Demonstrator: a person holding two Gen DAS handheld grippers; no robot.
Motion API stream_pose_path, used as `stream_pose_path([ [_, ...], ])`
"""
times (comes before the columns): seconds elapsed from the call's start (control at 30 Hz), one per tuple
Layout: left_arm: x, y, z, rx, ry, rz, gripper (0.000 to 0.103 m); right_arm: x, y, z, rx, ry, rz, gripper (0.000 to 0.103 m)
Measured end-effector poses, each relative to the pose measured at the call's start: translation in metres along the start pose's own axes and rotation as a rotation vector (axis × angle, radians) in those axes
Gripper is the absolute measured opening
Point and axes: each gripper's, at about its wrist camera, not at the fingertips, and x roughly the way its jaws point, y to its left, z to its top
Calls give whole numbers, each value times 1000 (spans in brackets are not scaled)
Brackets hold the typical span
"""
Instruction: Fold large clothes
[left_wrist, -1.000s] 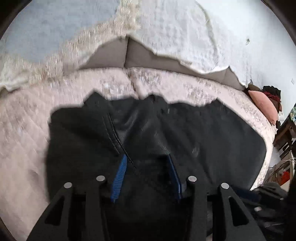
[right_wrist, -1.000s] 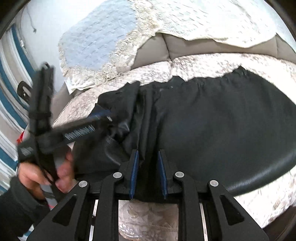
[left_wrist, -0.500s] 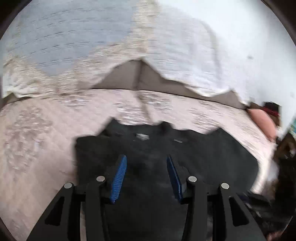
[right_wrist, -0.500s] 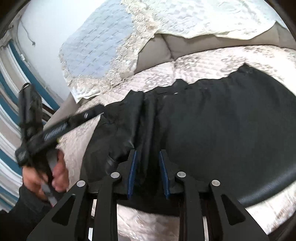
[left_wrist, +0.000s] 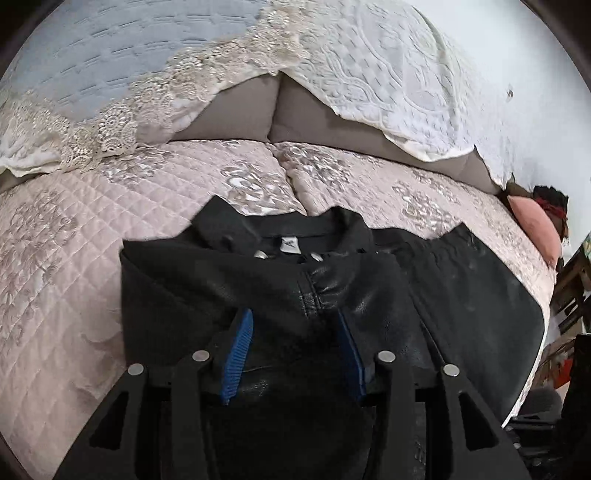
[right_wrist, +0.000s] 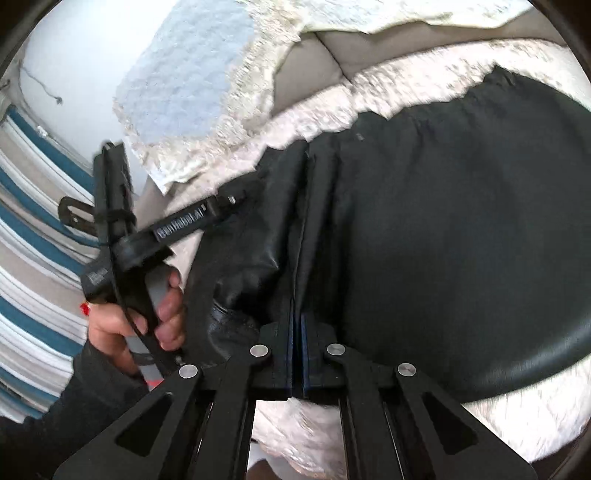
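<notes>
Setting: quilted beige sofa cover (left_wrist: 110, 229) spread over a sofa seat, lace-edged throws draped on the backrest behind, a pink cushion (left_wrist: 535, 225) at the far right end.
Garment: black leather jacket (left_wrist: 369, 295) lies flat on the cover, collar and white neck label (left_wrist: 289, 244) toward the backrest; one side panel is already turned in over the middle, the rest spreads wide to the right.
Right gripper (right_wrist: 297, 354): fingers pressed together on the jacket's near hem, right at the line where the turned-in panel meets the body; a thin layer of leather seems caught between the pads, though blur hides the exact bite.
Left gripper (left_wrist: 291, 343): fingers spread, opening slightly, poised over the folded panel with nothing pinched; the person's hand (right_wrist: 147, 314) holds its handle.
Step in hand: likely securing the hem to make the next fold.
Doing it well: keep the right pinch firm on both layers so the slick leather does not slip; take a matching hold nearer the collar, then move both ends together, keeping the crease straight.
Risk: stiff leather may spring open or bunch.
</notes>
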Motion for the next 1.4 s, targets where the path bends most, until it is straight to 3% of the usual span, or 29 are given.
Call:
stream_pose_path([
  [0.1, 12, -7, -8, 18, -2, 49, 49, 16, -16, -4, 56, 18, -2, 3],
  [0.33, 5, -14, -5, 55, 0, 117, 49, 8, -4, -2, -21, -1, -46, 7],
  [0.43, -17, -25, -4, 29, -40, 56, 49, -24, -4, -4, -58, -71, -85, 8],
  [0.5, -20, -40, -4, 67, -57, 47, 49, -43, -10, -4, -45, -107, -103, 13],
  [0.63, -3, -60, -9, 91, -24, 38, 49, -76, -31, -5, 33, -178, -136, 23],
  [0.7, 12, -66, -19, 126, -17, 76, 51, -92, -47, -8, 87, -217, -161, 42],
  [0.77, 18, -69, -25, 143, -33, 98, 52, -104, -63, -12, 148, -247, -172, 52],
  [0.93, 16, -70, -23, 142, -23, 98, 52, -131, -100, -25, 311, -314, -199, 56],
  [1.07, 3, -71, -19, 122, -4, 75, 52, -148, -122, -28, 403, -370, -188, 65],
  [1.23, -17, -74, -9, 100, -63, 52, 52, -143, -164, -26, 546, -348, -168, 67],
  [1.4, 10, -68, -7, 78, -9, 81, 52, -141, -181, -18, 594, -402, -107, 67],
])
